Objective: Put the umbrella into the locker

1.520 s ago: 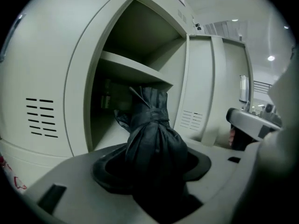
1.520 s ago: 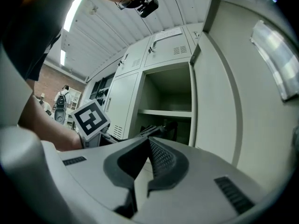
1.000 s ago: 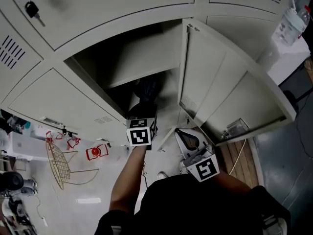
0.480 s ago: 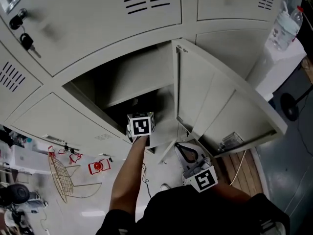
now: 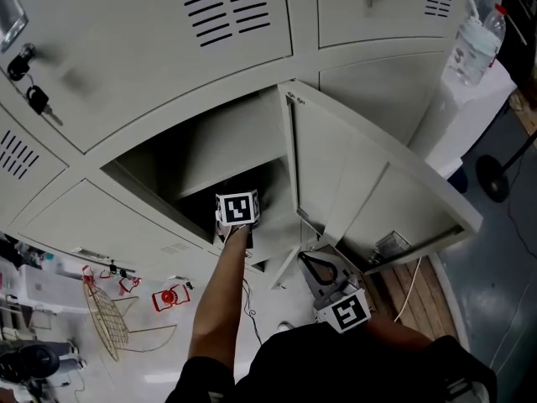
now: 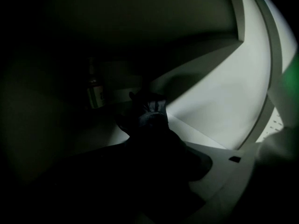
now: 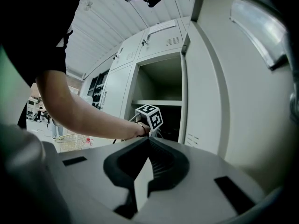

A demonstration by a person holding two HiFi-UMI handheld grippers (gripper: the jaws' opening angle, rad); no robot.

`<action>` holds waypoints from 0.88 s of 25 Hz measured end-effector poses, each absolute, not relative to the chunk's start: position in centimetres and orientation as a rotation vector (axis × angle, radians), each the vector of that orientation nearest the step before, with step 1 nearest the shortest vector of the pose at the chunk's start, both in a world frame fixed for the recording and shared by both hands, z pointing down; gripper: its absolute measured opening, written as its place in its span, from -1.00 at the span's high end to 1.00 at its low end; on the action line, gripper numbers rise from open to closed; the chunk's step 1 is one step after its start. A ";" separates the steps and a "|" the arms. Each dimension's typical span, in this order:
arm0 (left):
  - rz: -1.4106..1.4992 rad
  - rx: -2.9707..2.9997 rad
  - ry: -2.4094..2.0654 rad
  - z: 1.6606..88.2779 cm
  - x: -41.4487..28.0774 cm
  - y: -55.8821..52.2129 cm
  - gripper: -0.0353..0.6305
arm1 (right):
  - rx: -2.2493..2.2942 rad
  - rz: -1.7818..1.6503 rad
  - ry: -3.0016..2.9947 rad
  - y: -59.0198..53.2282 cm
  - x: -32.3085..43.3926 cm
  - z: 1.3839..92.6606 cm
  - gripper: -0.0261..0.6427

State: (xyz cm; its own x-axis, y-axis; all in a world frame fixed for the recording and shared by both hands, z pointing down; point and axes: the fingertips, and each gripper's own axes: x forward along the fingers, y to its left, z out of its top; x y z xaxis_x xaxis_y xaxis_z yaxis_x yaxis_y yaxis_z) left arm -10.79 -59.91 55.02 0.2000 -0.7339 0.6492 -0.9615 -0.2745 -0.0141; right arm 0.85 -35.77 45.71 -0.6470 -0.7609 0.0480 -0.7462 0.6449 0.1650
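Reaching into an open locker, one item at a time:

- Locker (image 5: 222, 137): middle compartment of a grey bank, open and dark inside.
- Door (image 5: 361, 187): swung wide to the right, clear of the opening.
- Left gripper (image 5: 236, 208): at the mouth of the compartment, its marker cube just at the lip. A second ago it sat lower and farther out, so it has been pushed inward. Its jaws are deep in shadow, and they appear closed on the near end of the umbrella.
- Right gripper (image 7: 148, 143): held low by the person's body, below the door. Its jaws are pressed together with nothing between them.
- Umbrella (image 6: 149, 115): dark and folded, lying ahead of the left gripper on the compartment floor or just above it; which cannot be told. A second ago its top showed from the head view, and now it is hidden inside.
- Bottle-like item (image 6: 95, 93): at the back left of the compartment, apart from the umbrella.

Judgement: placement is nearly done. Release and withdrawal remain.
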 end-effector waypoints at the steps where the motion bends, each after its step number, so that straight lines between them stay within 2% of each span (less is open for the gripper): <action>1: 0.792 2.086 -1.581 55.1 -10.7 -60.0 0.07 | 1.266 -0.196 -2.746 -35.8 0.9 45.7 0.92; 4: 0.803 2.096 -1.598 55.1 -10.7 -60.1 -0.02 | 1.282 -0.181 -2.758 -35.7 1.0 45.4 0.92; 8: 0.784 2.144 -1.677 54.0 -11.1 -60.0 -0.25 | 1.294 -0.196 -2.779 -35.4 0.9 44.6 0.92; 11: 0.741 2.190 -1.755 51.8 -11.3 -58.7 -0.30 | 1.292 -0.212 -2.791 -34.9 0.8 44.0 0.92; 16: 0.572 2.221 -1.740 50.1 -10.8 -53.1 -0.26 | 1.309 -0.198 -2.811 -34.2 0.7 43.4 0.92; 22: 0.356 2.258 -1.721 47.4 -11.3 -46.2 0.06 | 1.348 -0.146 -2.826 -34.3 0.8 42.8 0.92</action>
State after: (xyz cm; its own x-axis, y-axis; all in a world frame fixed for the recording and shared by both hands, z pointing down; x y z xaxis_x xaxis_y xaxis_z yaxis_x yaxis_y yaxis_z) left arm -11.28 -46.19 47.44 0.2602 -0.8963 0.3591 -0.9652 -0.2515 0.0717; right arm 0.78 -34.34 42.85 -0.6302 -0.7757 -0.0340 -0.7751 0.6258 0.0871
